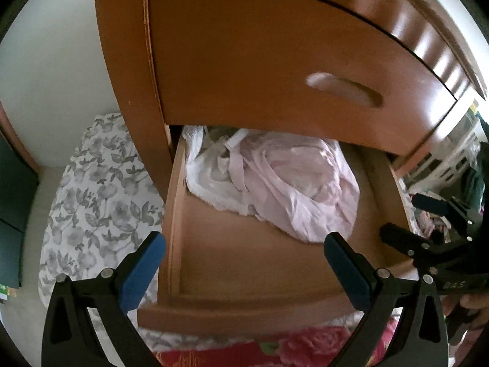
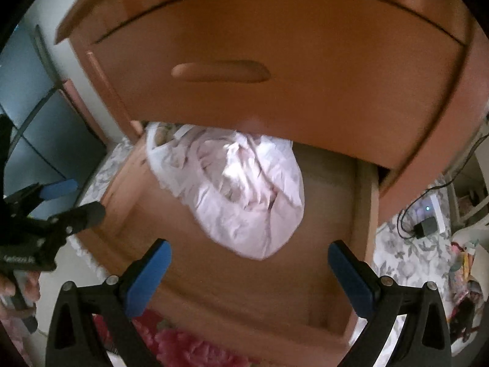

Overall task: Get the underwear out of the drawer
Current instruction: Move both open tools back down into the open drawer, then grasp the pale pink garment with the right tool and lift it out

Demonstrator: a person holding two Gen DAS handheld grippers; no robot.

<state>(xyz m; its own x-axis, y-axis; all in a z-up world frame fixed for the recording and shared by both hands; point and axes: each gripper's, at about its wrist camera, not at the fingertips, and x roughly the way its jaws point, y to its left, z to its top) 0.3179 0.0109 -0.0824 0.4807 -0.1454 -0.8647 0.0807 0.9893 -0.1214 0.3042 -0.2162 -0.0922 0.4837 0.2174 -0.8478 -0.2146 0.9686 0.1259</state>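
Both grippers gape wide w/ nothing held: left gripper (image 1: 244, 263) and right gripper (image 2: 249, 272) hang over the near end of the open drawer (image 1: 214, 263). Underwear (image 2: 244, 189) lies bunched at the far end, partly under the shut upper drawer (image 1: 275, 61). Risks: pinching several layers at once, or fabric catching on that overhang. Cloth is thin, pale pink, crinkled; wood is smooth, orange, curved.
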